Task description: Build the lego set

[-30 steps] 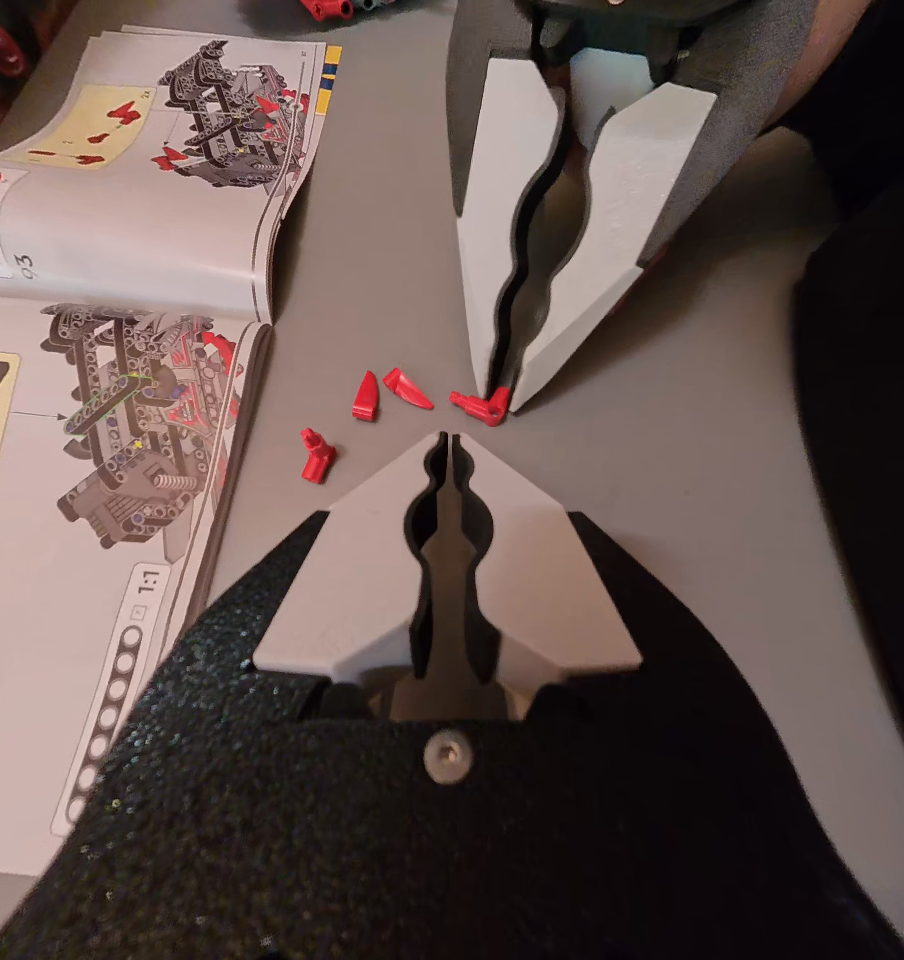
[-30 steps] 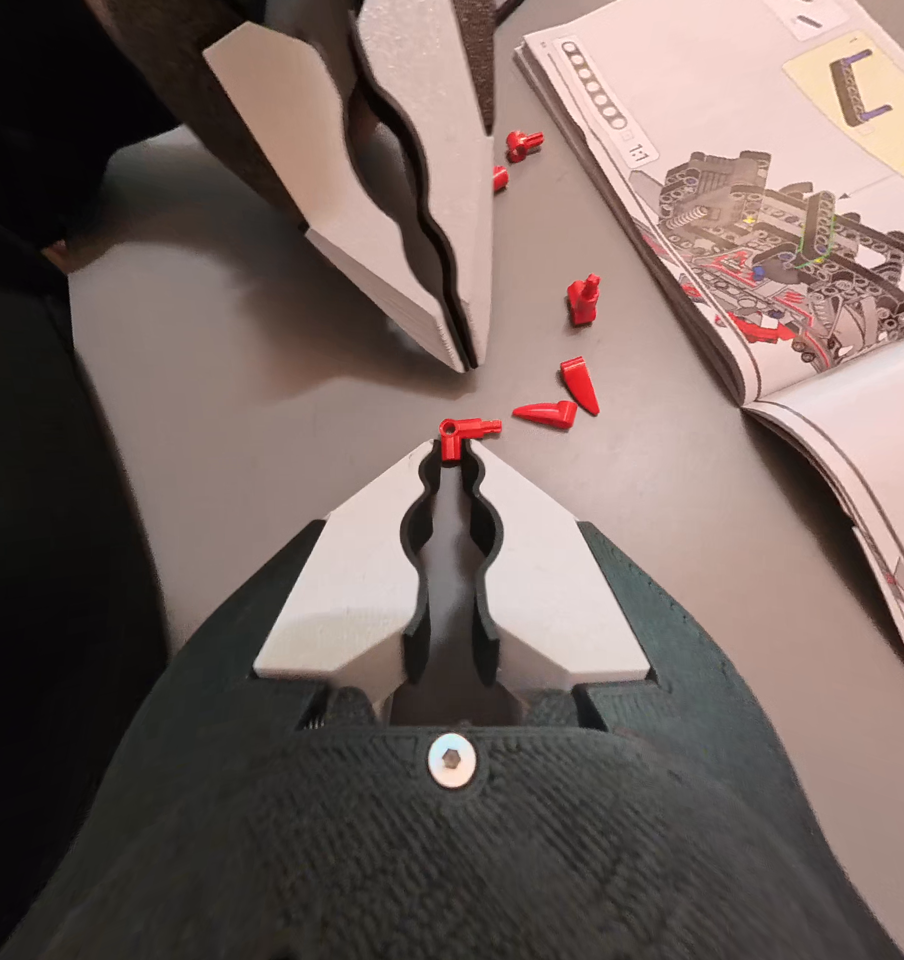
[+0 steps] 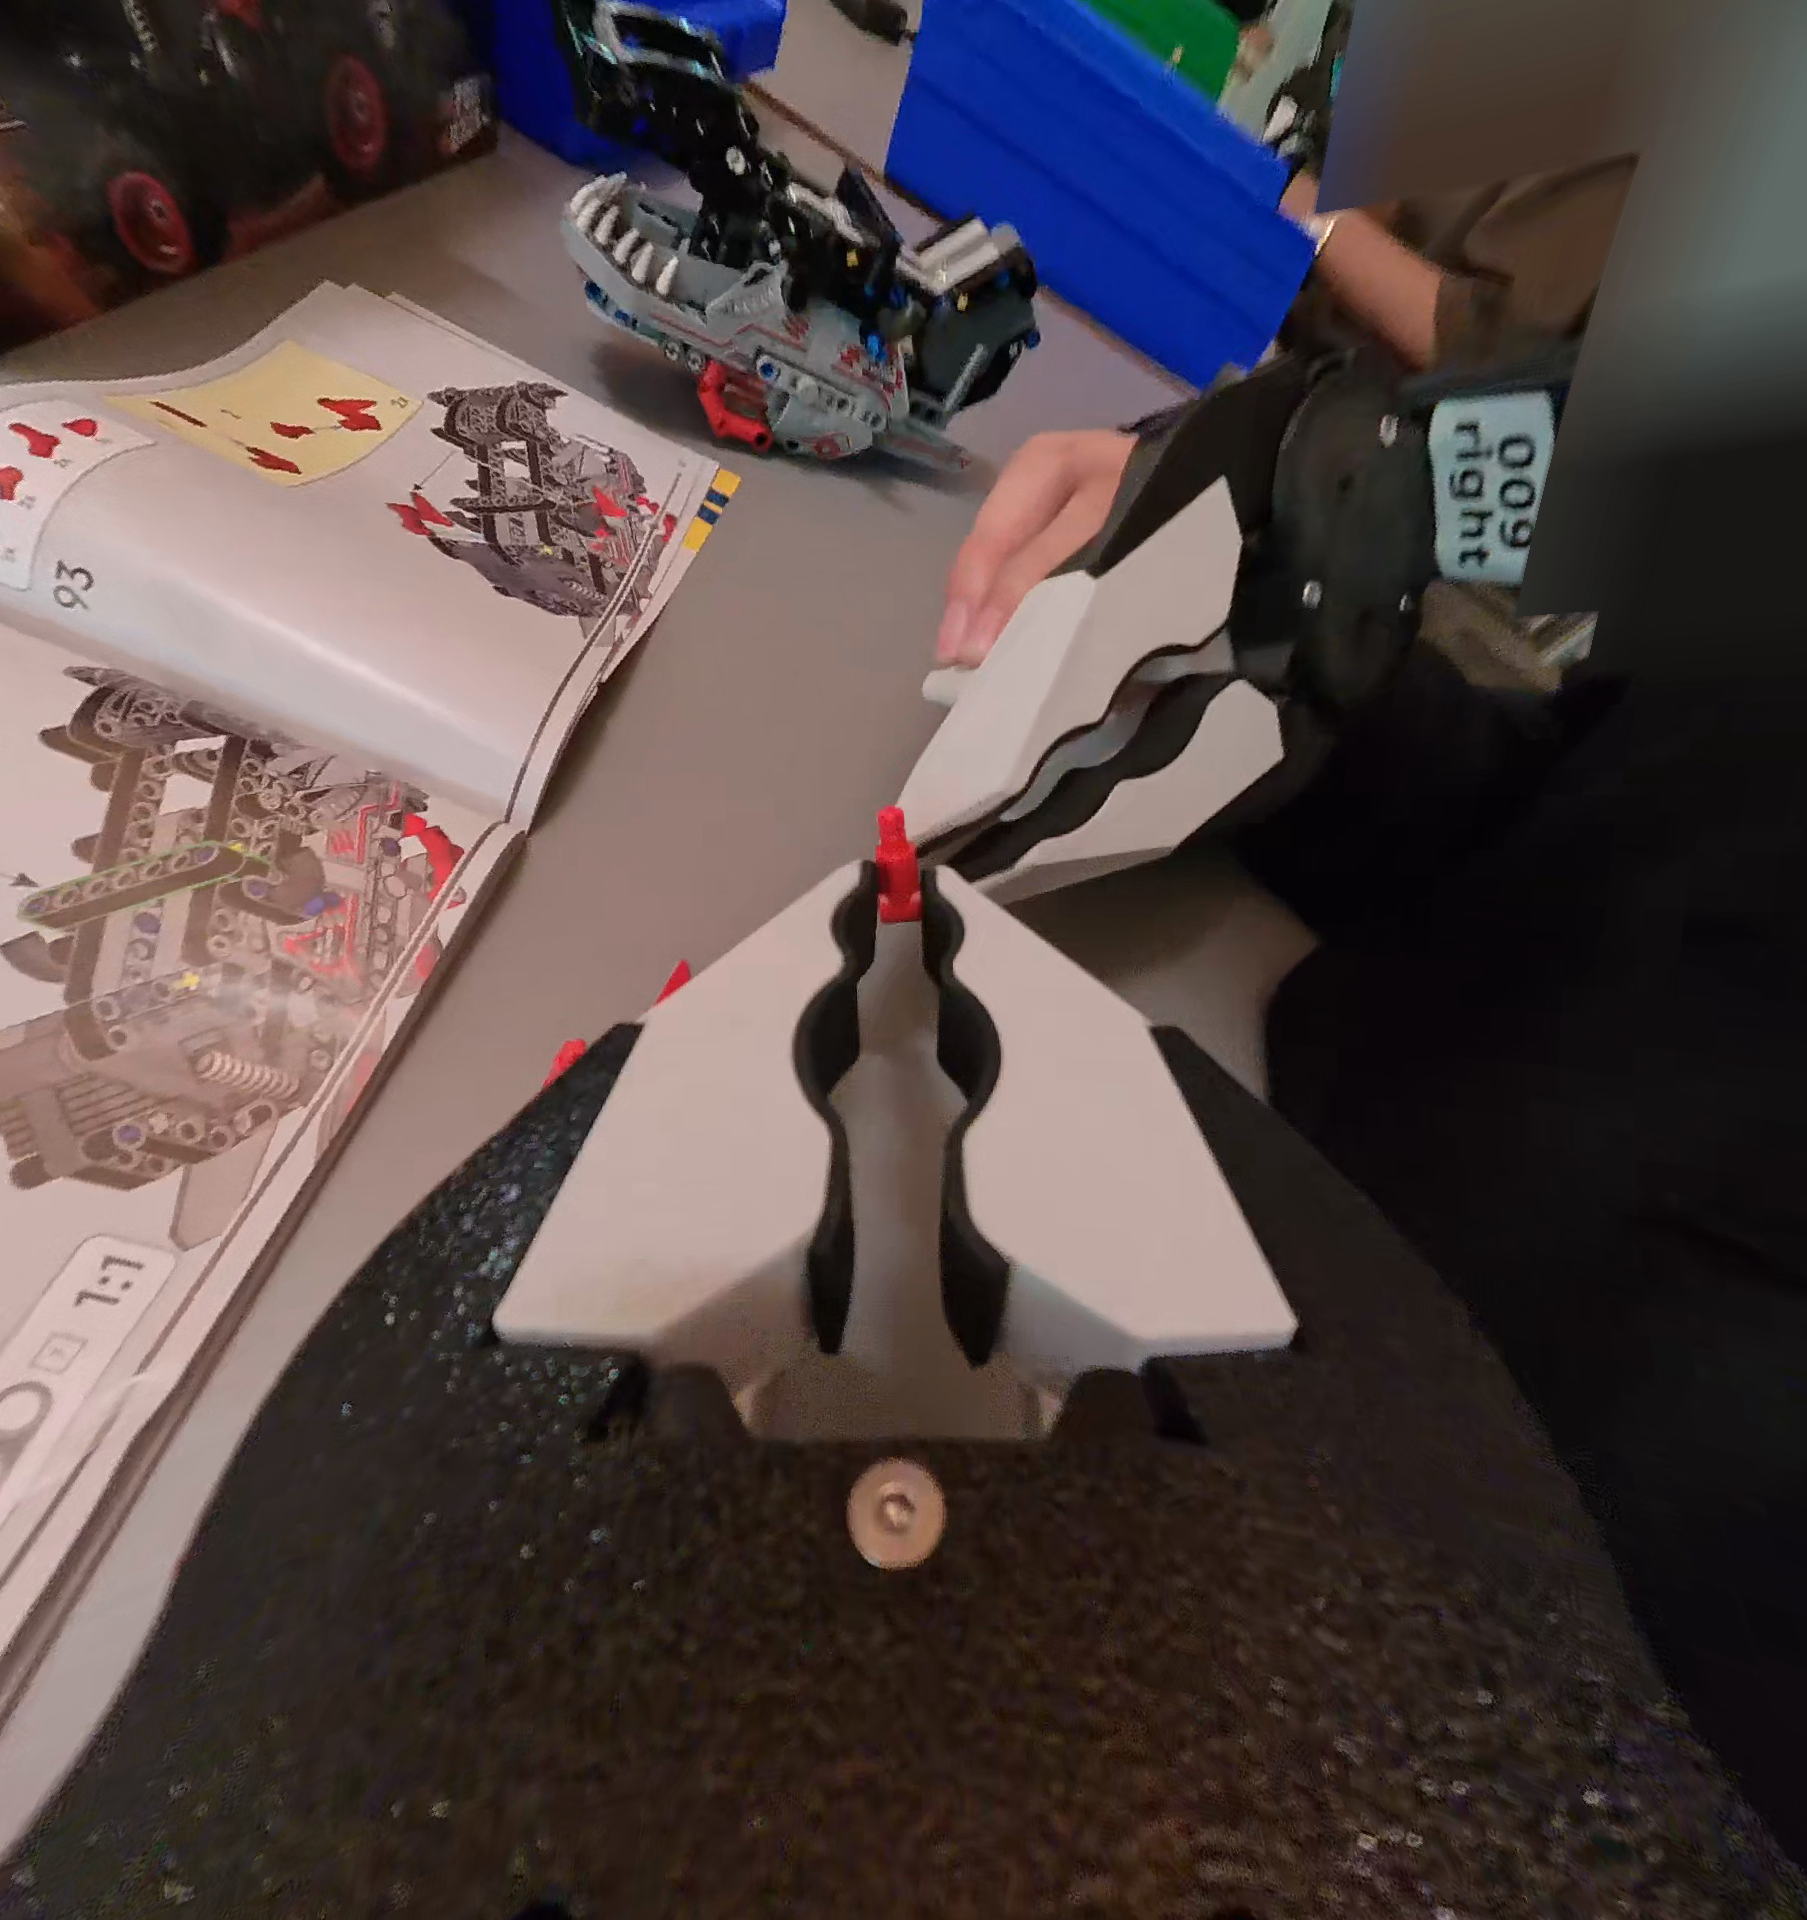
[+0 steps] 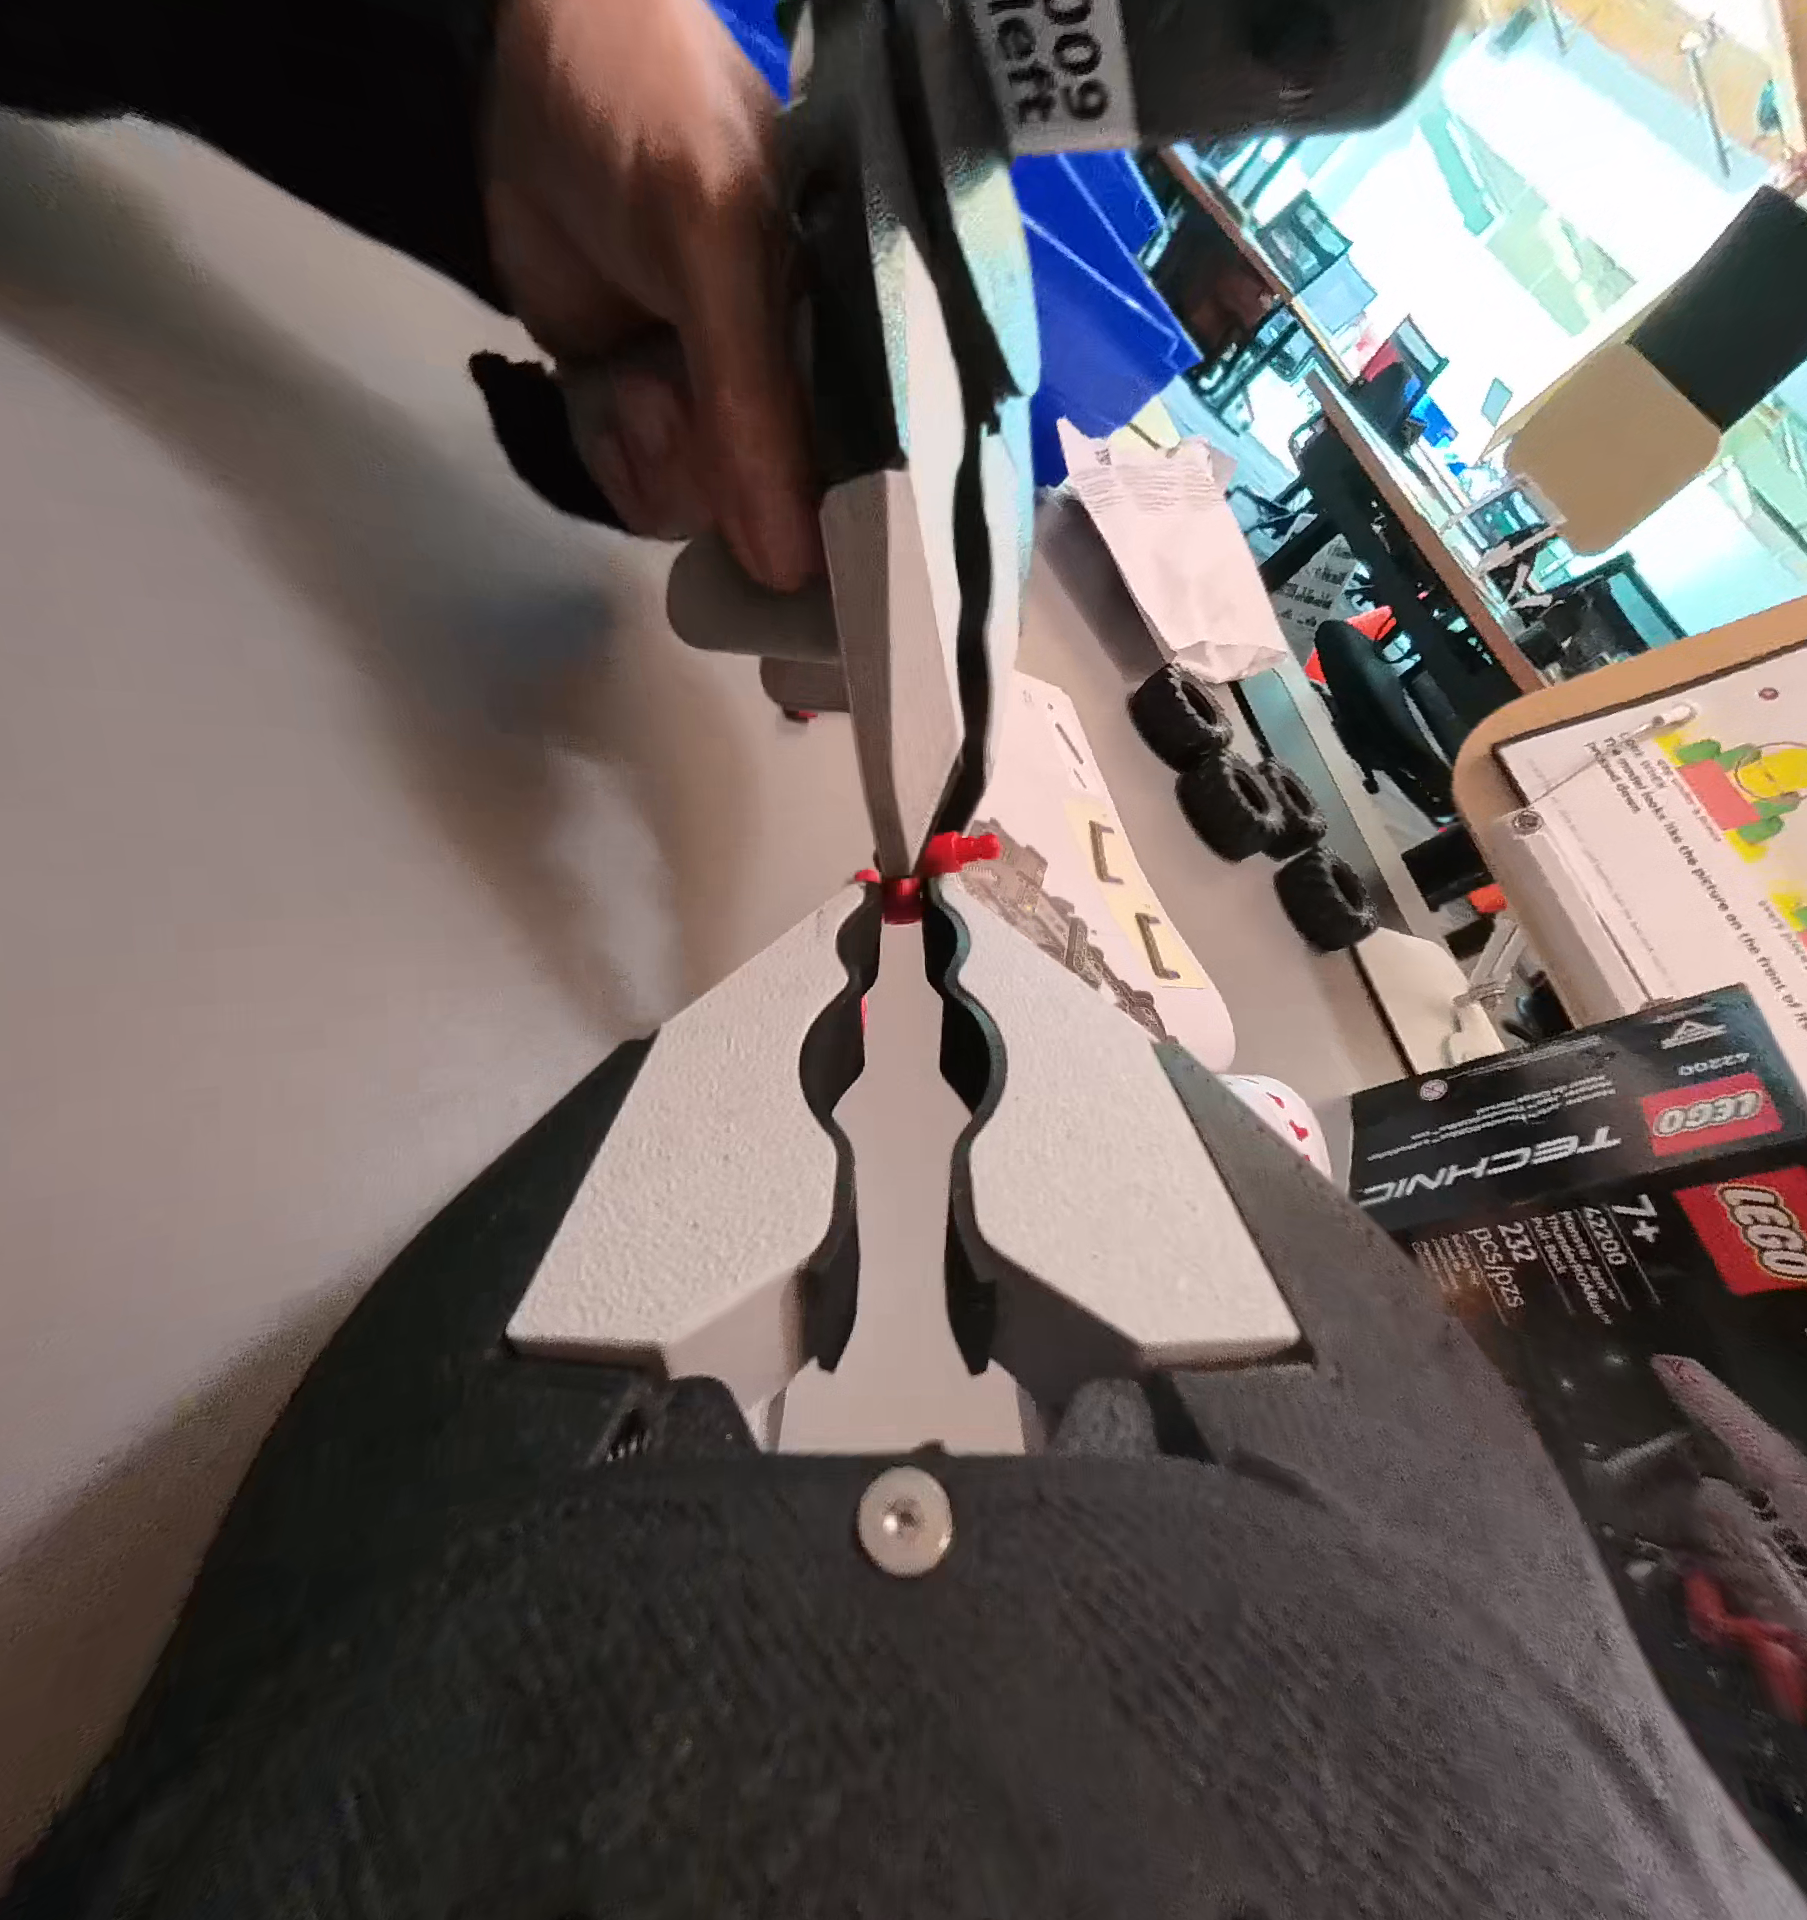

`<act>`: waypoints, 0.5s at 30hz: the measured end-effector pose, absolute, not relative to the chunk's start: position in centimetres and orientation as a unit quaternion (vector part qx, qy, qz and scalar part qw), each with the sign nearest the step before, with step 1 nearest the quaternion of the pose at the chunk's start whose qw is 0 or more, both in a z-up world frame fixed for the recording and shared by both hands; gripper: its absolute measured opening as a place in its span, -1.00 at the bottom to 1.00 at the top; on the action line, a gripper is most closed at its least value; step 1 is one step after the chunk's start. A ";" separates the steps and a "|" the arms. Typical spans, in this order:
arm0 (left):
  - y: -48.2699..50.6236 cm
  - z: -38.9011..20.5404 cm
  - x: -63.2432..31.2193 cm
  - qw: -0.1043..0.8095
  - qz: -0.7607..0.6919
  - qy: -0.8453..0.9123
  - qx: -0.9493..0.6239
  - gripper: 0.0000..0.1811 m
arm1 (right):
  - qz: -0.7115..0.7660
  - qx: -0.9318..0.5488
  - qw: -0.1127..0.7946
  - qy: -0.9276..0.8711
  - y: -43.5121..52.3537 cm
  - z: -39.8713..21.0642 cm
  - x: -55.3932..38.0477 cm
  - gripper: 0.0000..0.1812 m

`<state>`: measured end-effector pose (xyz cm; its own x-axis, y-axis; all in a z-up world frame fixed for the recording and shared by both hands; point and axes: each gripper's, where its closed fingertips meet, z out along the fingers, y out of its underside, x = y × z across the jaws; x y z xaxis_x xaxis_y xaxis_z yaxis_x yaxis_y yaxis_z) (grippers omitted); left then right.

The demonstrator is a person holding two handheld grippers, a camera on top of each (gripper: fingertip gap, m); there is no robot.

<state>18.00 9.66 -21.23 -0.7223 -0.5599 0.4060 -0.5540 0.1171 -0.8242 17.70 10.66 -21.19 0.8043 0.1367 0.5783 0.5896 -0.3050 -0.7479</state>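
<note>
Red lego piece (image 3: 896,871), pinched between both tongs' tips

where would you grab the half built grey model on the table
Probably by the black beam frame rising along the top of the grey model, coming down from above. It forms a narrow ridge the jaws can close across. The toothed end is spiky, and the sloped grey sides would likely slip.

A small red connector piece (image 3: 896,871) sits pinched upright at the tips of the left gripper (image 3: 894,883), its pin end poking out beyond them. The half-built grey, toothed model (image 3: 795,301) rests far ahead, leftward.
</note>
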 end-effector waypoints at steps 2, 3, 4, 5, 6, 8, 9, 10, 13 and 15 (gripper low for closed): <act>9.6 -21.4 18.0 0.025 -0.539 0.763 -0.357 -0.94 | -0.201 -0.784 0.539 -0.233 10.6 -21.4 17.7 -0.93; 9.6 -21.3 18.1 0.041 -0.537 0.767 -0.348 -0.94 | -0.189 -0.786 0.545 -0.223 10.5 -21.4 17.8 -0.93; 9.5 -21.3 18.2 0.055 -0.536 0.771 -0.339 -0.94 | -0.169 -0.789 0.552 -0.210 10.3 -21.4 17.9 -0.92; 9.4 -21.2 18.2 0.065 -0.538 0.774 -0.327 -0.94 | -0.145 -0.795 0.556 -0.194 10.1 -21.4 18.2 -0.90; 9.2 -21.0 18.1 0.074 -0.543 0.775 -0.316 -0.94 | -0.117 -0.802 0.560 -0.174 9.8 -21.5 18.6 -0.86; 8.7 -20.6 17.9 0.085 -0.559 0.772 -0.291 -0.94 | -0.050 -0.812 0.566 -0.132 9.3 -21.7 19.0 -0.76; 8.3 -20.4 17.7 0.085 -0.566 0.771 -0.279 -0.94 | -0.016 -0.812 0.571 -0.117 9.1 -21.6 19.0 -0.73; 8.1 -20.4 17.6 0.084 -0.568 0.771 -0.275 -0.94 | 0.015 -0.810 0.576 -0.107 9.0 -21.5 18.9 -0.73; 7.7 -20.2 17.8 0.099 -0.579 0.766 -0.261 -0.94 | 0.079 -0.804 0.577 -0.116 8.7 -21.3 18.0 -0.84; 7.3 -20.0 17.8 0.112 -0.586 0.764 -0.246 -0.94 | 0.102 -0.804 0.573 -0.122 8.7 -21.5 17.5 -0.82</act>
<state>17.83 7.35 -20.03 -0.8534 -0.5079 0.1168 -0.2445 0.1923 -0.9504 17.52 8.71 -21.46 0.9493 0.3136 -0.0238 0.0795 -0.3127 -0.9465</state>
